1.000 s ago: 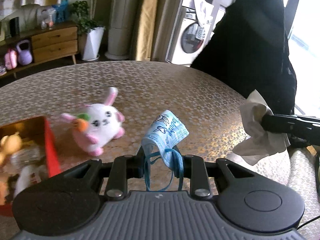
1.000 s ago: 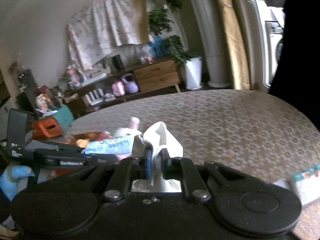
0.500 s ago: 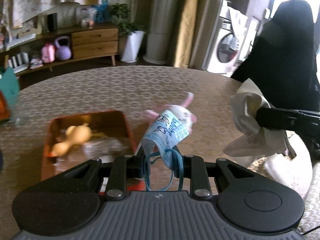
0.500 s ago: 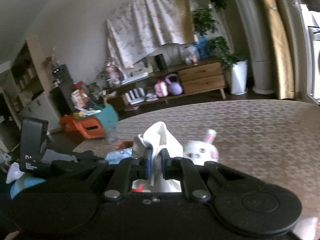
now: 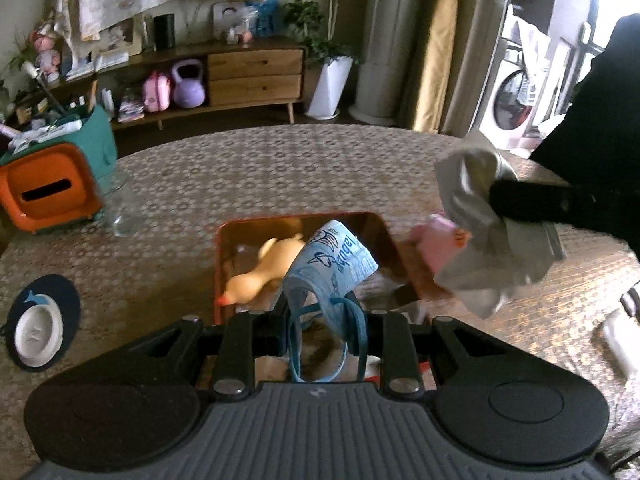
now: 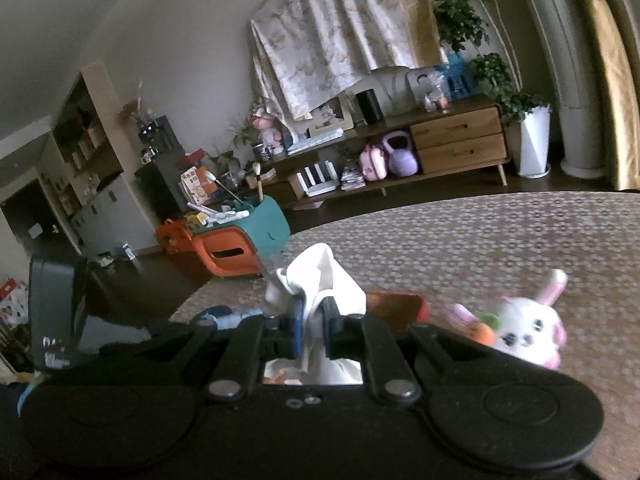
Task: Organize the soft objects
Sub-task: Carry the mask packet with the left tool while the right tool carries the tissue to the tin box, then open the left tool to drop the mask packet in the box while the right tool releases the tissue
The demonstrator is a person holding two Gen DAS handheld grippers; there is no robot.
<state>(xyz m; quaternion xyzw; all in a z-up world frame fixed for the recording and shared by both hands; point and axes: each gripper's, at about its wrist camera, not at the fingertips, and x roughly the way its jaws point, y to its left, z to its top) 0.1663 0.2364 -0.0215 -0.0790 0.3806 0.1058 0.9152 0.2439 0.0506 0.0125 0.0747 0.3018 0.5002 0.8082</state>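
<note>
My left gripper [image 5: 320, 316] is shut on a light blue face mask [image 5: 334, 268] whose ear loops dangle below the jaws. It hangs over the near part of an orange tray [image 5: 218, 256] that holds a yellow rubber duck [image 5: 264, 272]. My right gripper [image 6: 311, 330] is shut on a crumpled white cloth [image 6: 320, 276]; the left wrist view shows that white cloth [image 5: 476, 236] to the right of the tray. A white and pink plush rabbit [image 6: 524, 328] sits on the table right of the tray, mostly hidden behind the cloth in the left wrist view.
A clear glass [image 5: 120, 208] and an orange and teal bin [image 5: 52, 176] stand at the table's far left. A dark coaster with a white dish [image 5: 40, 328] lies near left. A black chair back [image 5: 600, 128] rises at right.
Both views have swung left across the table. The tray has come from the left edge to the centre under the mask, and the cloth has travelled along, now beside the tray. Both grips are unchanged.
</note>
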